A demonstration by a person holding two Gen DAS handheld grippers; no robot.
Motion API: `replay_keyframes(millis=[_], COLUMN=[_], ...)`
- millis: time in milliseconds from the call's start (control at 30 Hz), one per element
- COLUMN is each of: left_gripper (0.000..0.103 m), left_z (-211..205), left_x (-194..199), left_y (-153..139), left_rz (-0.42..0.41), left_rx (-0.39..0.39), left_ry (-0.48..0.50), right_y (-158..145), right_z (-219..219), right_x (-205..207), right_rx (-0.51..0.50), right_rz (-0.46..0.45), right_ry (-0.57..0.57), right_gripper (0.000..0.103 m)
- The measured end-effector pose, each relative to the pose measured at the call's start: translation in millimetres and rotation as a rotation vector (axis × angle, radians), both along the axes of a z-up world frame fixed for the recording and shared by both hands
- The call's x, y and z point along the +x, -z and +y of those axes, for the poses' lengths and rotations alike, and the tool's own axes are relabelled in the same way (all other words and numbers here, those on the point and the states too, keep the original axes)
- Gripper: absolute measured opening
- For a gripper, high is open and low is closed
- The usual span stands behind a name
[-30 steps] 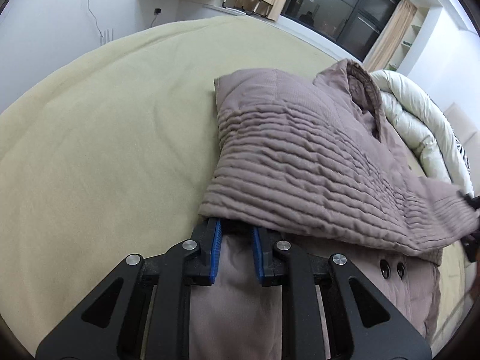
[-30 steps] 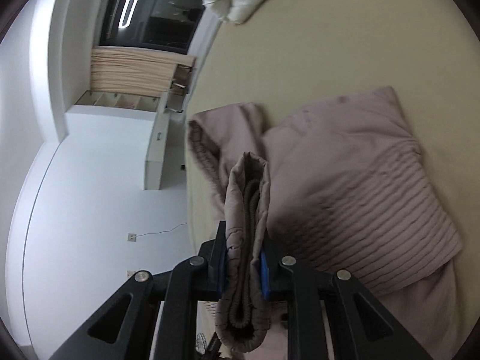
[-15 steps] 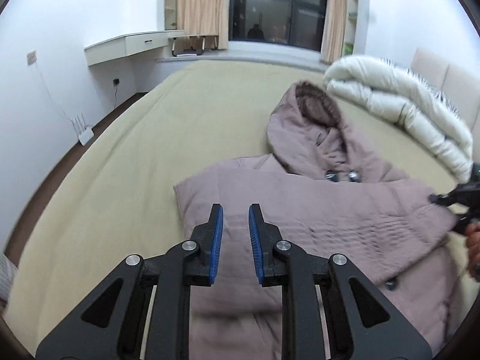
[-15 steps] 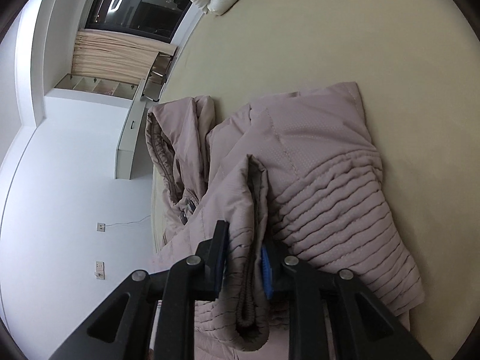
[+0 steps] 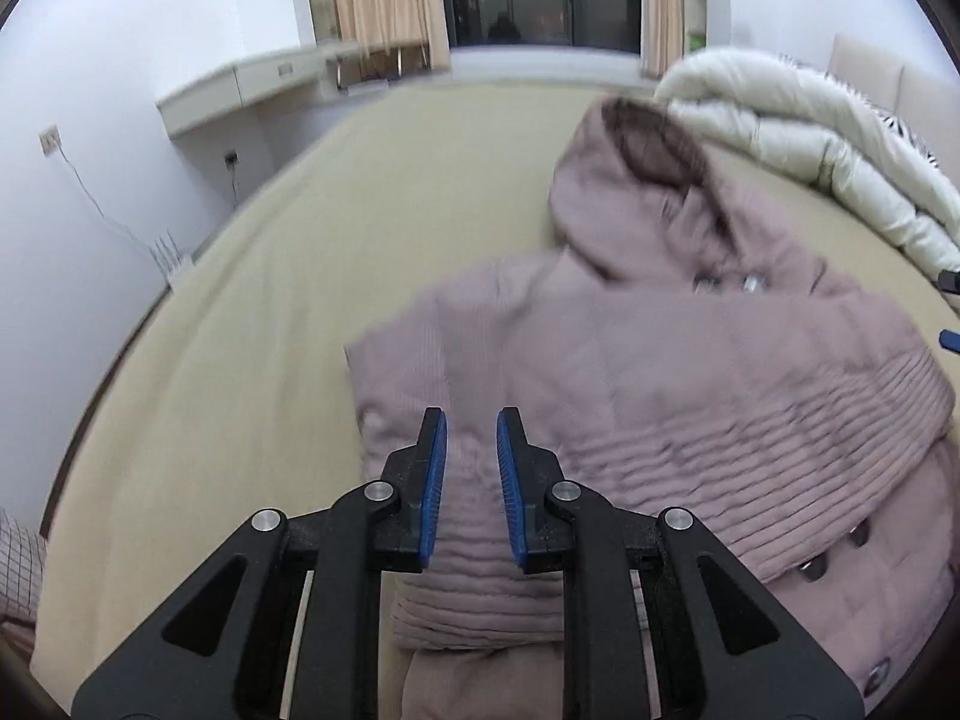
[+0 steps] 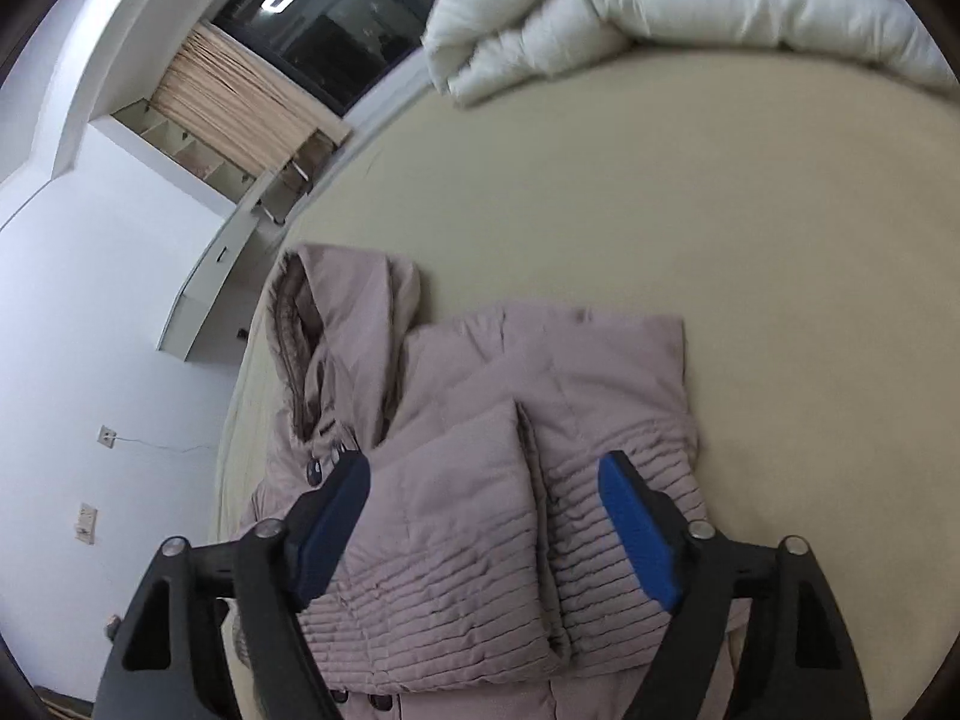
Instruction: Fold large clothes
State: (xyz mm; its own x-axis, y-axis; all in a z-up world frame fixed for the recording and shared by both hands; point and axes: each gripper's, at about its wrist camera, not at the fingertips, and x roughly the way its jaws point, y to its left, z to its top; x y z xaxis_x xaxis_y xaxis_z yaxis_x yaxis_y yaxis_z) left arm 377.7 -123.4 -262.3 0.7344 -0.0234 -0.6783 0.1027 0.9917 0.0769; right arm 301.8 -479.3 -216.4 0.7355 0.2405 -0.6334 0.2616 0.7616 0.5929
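Beige bedding (image 6: 690,228) is carrying the mauve hooded puffer coat (image 6: 480,480), both sleeves lying folded across its chest. Nothing is sitting between either pair of jaws: the right gripper (image 6: 483,513) has just been opening wide, while the left gripper (image 5: 471,474) is hovering narrowly parted. Next, probably, comes folding hem toward hood (image 5: 636,180), needing fresh grips; a white duvet (image 6: 660,6) is lying beyond.
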Motion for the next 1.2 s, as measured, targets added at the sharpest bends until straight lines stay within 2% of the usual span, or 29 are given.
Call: replay_keyframes(millis=[33,100,133,200,267,300,333,400,433,500,533,567,600,667,700,733,800,867,967,1033,1133,1167,1200], left_gripper=[0.018,0.018,0.018,0.018,0.018,0.018,0.018,0.018,0.018,0.019,0.019,0.019,0.021,0.040,0.070,0.084,0.084,0.084,0.084,0.084,0.083,0.078,0.051], left_z=[-6,-16,-21,-26,-25,-25,-23,-15,-13,-15,-18,-23,-29,-52,-62,-71,-93,-115,-134,-137,-142,-143,-143], left_x=[-1,4,12,25,22,22,22,15,16,33,50,66,80,118,139,158,193,229,286,306,328,333,339], left_y=[-4,2,9,33,41,37,29,10,-5,-22,-29,-35,-41,-49,-52,-54,-58,-54,-34,-17,-6,-3,-2], left_rz=[-0.015,-0.002,0.021,0.116,0.112,0.118,0.125,0.094,0.056,0.054,0.080,0.097,0.105,0.104,0.103,0.107,0.112,0.159,0.235,0.265,0.250,0.245,0.246], left_rx=[0.008,0.020,0.023,0.018,0.018,0.014,-0.012,-0.064,-0.091,-0.137,-0.172,-0.201,-0.207,-0.179,-0.187,-0.188,-0.181,-0.172,-0.151,-0.148,-0.119,-0.113,-0.110], left_ry=[0.018,0.047,0.057,0.066,0.064,0.067,0.067,0.056,0.053,0.060,0.070,0.082,0.090,0.114,0.123,0.123,0.136,0.147,0.111,0.064,0.038,0.039,0.039], right_y=[-10,-23,-25,-12,18,35,42,38,33,21,15,8,1,-9,-11,-13,-13,-9,-6,-4,-1,0,0], right_z=[10,42,60,87,97,97,97,93,90,79,76,76,74,74,72,71,63,56,45,43,46,48,51], right_x=[-2,0,3,14,26,30,30,29,29,26,25,27,25,28,31,34,41,48,56,60,70,74,79], right_rx=[-0.019,-0.104,-0.167,-0.223,-0.261,-0.285,-0.310,-0.297,-0.268,-0.188,-0.177,-0.184,-0.197,-0.223,-0.231,-0.238,-0.238,-0.233,-0.239,-0.244,-0.261,-0.270,-0.279], right_rz=[-0.033,-0.046,-0.044,-0.013,0.084,0.115,0.114,0.107,0.103,0.072,0.040,0.010,-0.017,-0.033,-0.037,-0.035,-0.031,-0.022,-0.016,-0.015,-0.016,-0.017,-0.017], right_ry=[-0.035,-0.139,-0.187,-0.271,-0.298,-0.308,-0.307,-0.308,-0.301,-0.274,-0.251,-0.234,-0.231,-0.245,-0.250,-0.253,-0.258,-0.257,-0.260,-0.269,-0.294,-0.303,-0.313], right_gripper=[0.083,0.077,0.068,0.061,0.051,0.048,0.041,0.041,0.043,0.061,0.076,0.083,0.083,0.083,0.083,0.083,0.083,0.083,0.083,0.083,0.083,0.083,0.083])
